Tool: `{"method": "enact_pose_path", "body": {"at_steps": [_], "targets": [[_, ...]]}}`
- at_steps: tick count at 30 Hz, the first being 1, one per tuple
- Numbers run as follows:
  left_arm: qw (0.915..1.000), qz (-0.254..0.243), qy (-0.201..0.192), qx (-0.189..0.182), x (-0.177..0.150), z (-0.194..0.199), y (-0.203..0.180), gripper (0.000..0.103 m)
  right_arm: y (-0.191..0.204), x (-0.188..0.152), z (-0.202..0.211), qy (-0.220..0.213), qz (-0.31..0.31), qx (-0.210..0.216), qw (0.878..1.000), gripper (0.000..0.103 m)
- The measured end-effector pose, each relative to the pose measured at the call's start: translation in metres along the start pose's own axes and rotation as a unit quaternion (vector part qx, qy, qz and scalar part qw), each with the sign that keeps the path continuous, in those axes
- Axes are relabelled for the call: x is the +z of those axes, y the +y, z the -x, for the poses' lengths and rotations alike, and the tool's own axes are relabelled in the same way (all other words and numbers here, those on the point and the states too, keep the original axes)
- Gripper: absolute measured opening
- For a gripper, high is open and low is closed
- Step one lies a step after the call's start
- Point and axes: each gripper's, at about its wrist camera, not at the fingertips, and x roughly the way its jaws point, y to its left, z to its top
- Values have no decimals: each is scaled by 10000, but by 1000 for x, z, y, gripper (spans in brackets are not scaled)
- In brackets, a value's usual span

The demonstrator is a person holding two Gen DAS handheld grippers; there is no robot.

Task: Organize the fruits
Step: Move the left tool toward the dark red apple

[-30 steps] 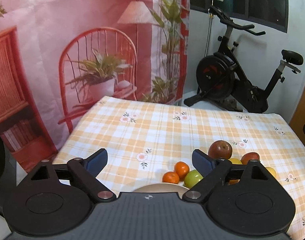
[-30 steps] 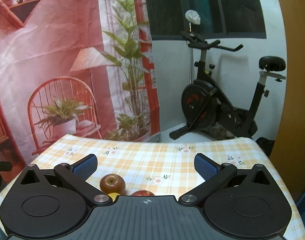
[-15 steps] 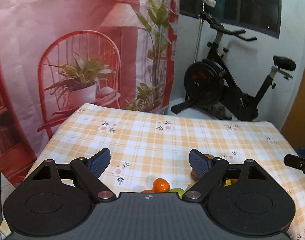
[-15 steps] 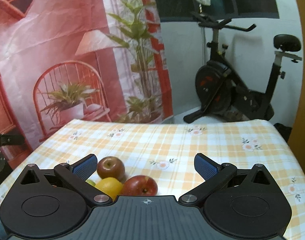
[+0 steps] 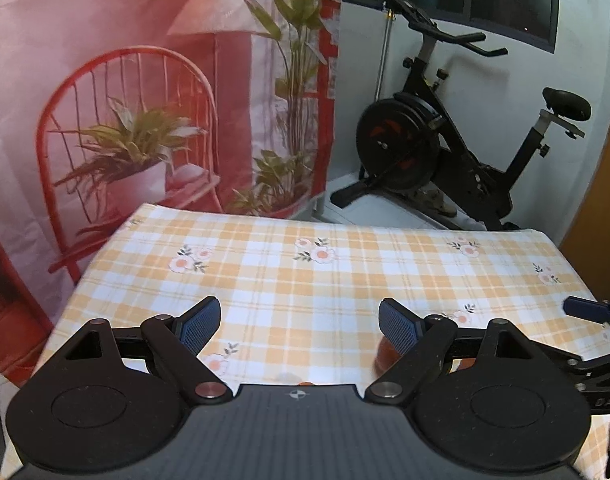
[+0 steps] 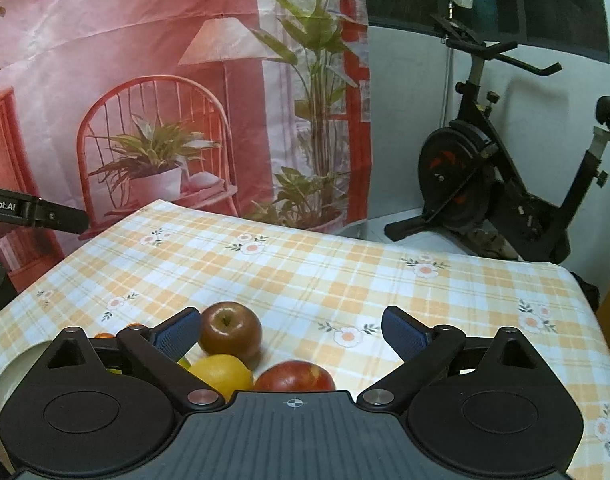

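In the right wrist view a dark red apple, a yellow lemon and a red apple lie together on the checked tablecloth. Two small oranges and a bit of green fruit peek out behind the left finger. My right gripper hovers just over this pile. Its jaws are closing, still wide, and the pads press on nothing. My left gripper is open over bare cloth. Only slivers of an apple and an orange show under it.
A cream plate's rim shows at the lower left of the right wrist view. A blue fingertip of the right gripper enters the left wrist view. An exercise bike and a printed backdrop stand beyond the table's far edge.
In the left wrist view the fruit has slid down under the gripper body, and the right gripper has appeared at the right edge. The right gripper has come down closer to the fruit pile.
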Motion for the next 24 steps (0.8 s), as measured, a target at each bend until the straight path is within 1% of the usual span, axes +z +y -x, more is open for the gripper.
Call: {"method": "enact_pose_path", "body": {"at_steps": [4, 8, 12, 14, 15, 16, 17, 19, 23, 24], "targets": [[9998, -76, 155, -21, -3, -12, -4, 88, 2, 0, -12, 55, 40, 41, 10000, 96], [9993, -38, 341, -151, -12, -26, -5, 88, 2, -3, -22, 167, 11, 119, 9998, 96], [9984, -22, 541, -139, -19, -38, -3, 84, 2, -8, -31, 306, -35, 194, 9993, 96], [9981, 22, 596, -149, -20, -43, -2, 79, 3, -10, -35, 354, -62, 243, 9991, 96], [9978, 52, 613, -252, -20, -45, 0, 76, 4, -11, -37, 371, -59, 257, 9990, 96], [9971, 78, 621, -428, -20, -47, 0, 65, 5, -11, -39, 399, -52, 268, 9988, 95], [9960, 98, 648, -612, -19, -51, 1, 58, 7, -11, -42, 435, -36, 284, 9986, 94], [9946, 131, 691, -764, -18, -58, -1, 55, 11, -12, -48, 511, 35, 272, 9983, 85], [9912, 312, 733, -1059, -13, -73, -6, 50, 23, -12, -64, 682, 124, 367, 9969, 81], [9895, 360, 774, -1164, -12, -78, -8, 50, 26, -12, -68, 713, 135, 397, 9966, 79]]}}
